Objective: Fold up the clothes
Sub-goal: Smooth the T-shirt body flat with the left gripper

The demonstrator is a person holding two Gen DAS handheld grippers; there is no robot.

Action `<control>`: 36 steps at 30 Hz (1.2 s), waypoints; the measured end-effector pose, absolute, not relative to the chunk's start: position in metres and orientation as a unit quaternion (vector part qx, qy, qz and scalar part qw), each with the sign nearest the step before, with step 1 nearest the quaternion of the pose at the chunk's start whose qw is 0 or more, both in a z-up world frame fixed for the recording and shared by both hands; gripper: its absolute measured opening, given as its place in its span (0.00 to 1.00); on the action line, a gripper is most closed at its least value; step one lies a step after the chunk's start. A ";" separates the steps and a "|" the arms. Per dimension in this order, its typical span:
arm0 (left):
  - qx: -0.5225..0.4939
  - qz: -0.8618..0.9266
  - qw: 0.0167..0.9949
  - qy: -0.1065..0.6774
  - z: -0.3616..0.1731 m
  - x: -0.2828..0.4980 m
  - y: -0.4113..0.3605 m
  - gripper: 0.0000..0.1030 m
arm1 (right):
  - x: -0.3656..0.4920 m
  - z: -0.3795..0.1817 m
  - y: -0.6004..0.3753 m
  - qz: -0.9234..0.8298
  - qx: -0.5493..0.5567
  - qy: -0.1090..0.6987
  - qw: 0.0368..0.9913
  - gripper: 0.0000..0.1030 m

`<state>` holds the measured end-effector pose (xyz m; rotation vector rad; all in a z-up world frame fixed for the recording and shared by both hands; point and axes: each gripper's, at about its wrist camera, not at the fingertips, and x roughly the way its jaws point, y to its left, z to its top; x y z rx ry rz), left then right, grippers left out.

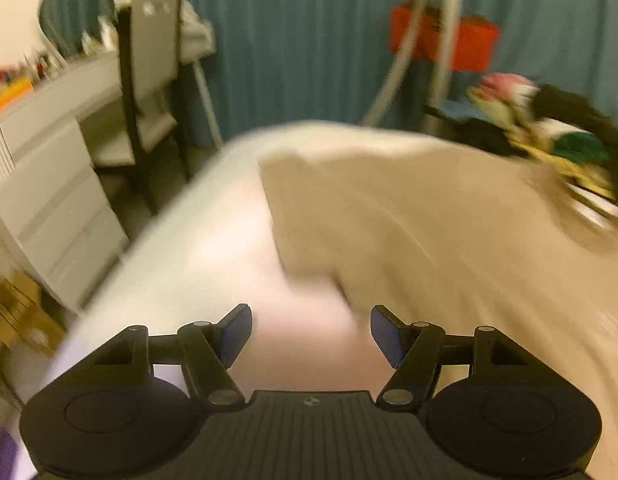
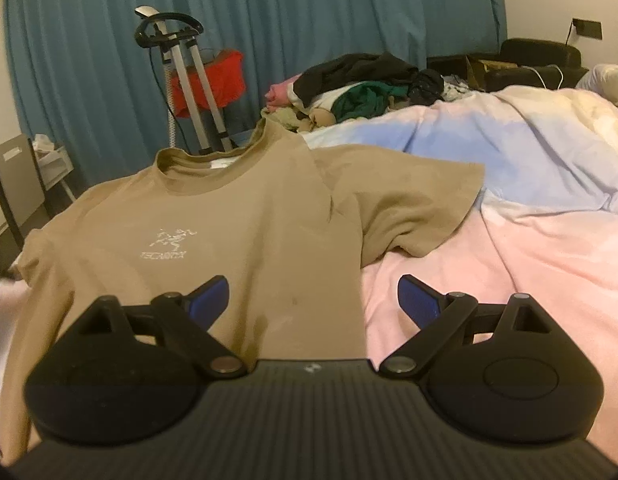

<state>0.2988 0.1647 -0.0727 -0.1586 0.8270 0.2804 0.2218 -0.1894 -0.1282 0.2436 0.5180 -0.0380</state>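
just beyond right gripper (image 2: 311,300), t-shirt (image 2: 245,216)

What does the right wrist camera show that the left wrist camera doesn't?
Only the right wrist view shows the tan t-shirt's printed logo, its collar and one spread sleeve, plus the blue and pink bedding. Only the left wrist view, heavily blurred, shows a white drawer unit and a chair. Both share the shirt, the clothes pile, the teal curtain, a metal stand with something red on it, and each camera's own open, empty tongs: left tongs, right tongs.
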 end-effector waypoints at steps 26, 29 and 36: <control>-0.193 -0.030 0.808 0.556 -0.073 0.050 0.095 0.02 | 0.140 -0.092 -0.200 -0.030 0.089 0.254 0.963 0.90; -0.228 -0.002 0.802 0.552 -0.054 0.043 0.131 0.02 | 0.143 -0.092 -0.203 -0.028 0.100 0.252 0.962 0.90; -0.163 0.107 0.801 0.566 -0.053 0.035 0.174 0.06 | 0.149 -0.091 -0.207 -0.026 0.123 0.250 0.960 0.90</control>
